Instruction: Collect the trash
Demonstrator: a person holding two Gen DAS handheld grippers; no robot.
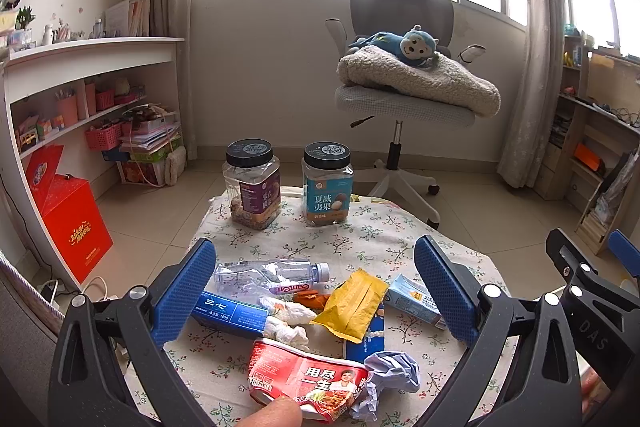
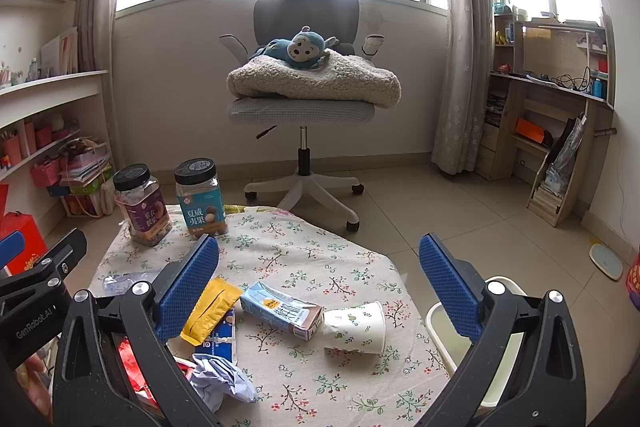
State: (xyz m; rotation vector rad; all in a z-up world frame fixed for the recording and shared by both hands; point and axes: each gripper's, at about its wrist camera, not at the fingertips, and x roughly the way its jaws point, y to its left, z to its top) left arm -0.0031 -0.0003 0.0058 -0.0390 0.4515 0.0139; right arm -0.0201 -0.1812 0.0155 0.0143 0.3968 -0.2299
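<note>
Trash lies on a floral-cloth table (image 1: 372,239): a crushed clear bottle (image 1: 268,273), a blue toothpaste box (image 1: 232,311), white tissue wads (image 1: 286,319), a yellow wrapper (image 1: 354,305), a red noodle wrapper (image 1: 308,375), crumpled bluish paper (image 1: 394,367) and a light-blue carton (image 1: 416,299). My left gripper (image 1: 314,291) is open above this pile, empty. In the right wrist view my right gripper (image 2: 320,291) is open and empty over the carton (image 2: 280,309) and a tipped paper cup (image 2: 356,327). The yellow wrapper (image 2: 212,307) lies by its left finger.
Two dark-lidded snack jars (image 1: 250,183) (image 1: 327,183) stand at the table's far edge. A white bin (image 2: 452,343) sits right of the table. An office chair (image 2: 304,99) with a blanket and plush stands beyond. Shelves line both walls.
</note>
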